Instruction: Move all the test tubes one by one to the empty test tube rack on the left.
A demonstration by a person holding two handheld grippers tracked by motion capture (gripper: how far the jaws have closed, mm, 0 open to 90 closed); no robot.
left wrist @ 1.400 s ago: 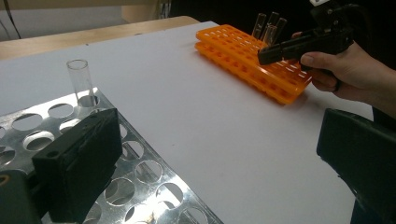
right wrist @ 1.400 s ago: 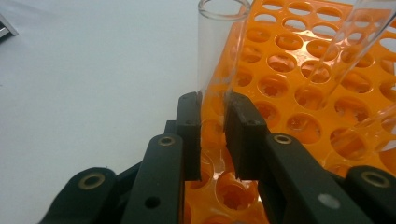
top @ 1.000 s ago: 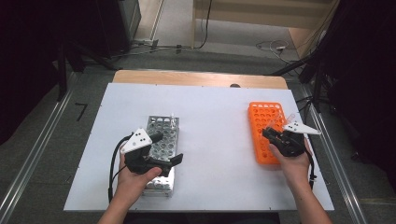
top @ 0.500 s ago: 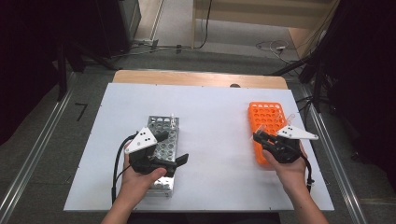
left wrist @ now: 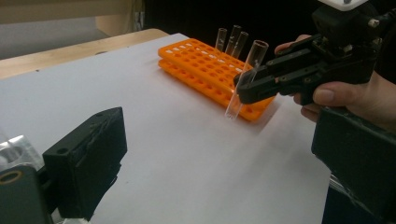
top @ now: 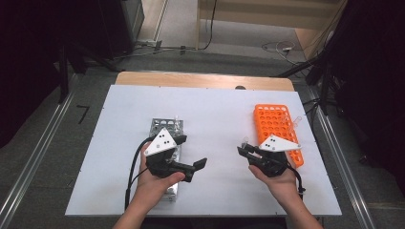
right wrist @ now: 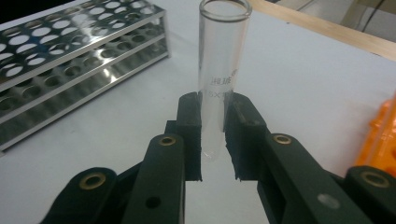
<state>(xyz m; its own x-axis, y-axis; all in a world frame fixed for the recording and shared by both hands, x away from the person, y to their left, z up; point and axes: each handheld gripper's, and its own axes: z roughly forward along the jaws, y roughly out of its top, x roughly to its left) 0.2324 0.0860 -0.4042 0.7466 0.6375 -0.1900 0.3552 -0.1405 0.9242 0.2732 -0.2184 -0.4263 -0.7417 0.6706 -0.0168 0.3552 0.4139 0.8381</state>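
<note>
Near front edge of surface (top: 215,119): L gripper (top: 191,167) over steel rack (top: 160,126), jaws wide apart, empty. R gripper (top: 244,152) jaws clamped on glass tube (left wrist: 245,77), upright, above bare surface just left of orange rack (top: 272,121). Three tubes (left wrist: 231,39) at rack's far end.

Laboratory-style recording bench. Indicators:
- White surface (top: 215,109) laid over a wooden top, flanked by metal rails on a grey floor.
- Orange plastic tube rack (top: 274,125) at the right, with several clear tubes upright at its far end.
- Perforated steel tube rack (top: 165,126) at the left.
- Clear glass test tube (right wrist: 222,70), open-mouthed, faint print on its wall.
- Dark curtaining on both sides; loose cables (top: 282,46) on the floor beyond the far edge.
- Tracking plates with dot markers on the handheld tools.
</note>
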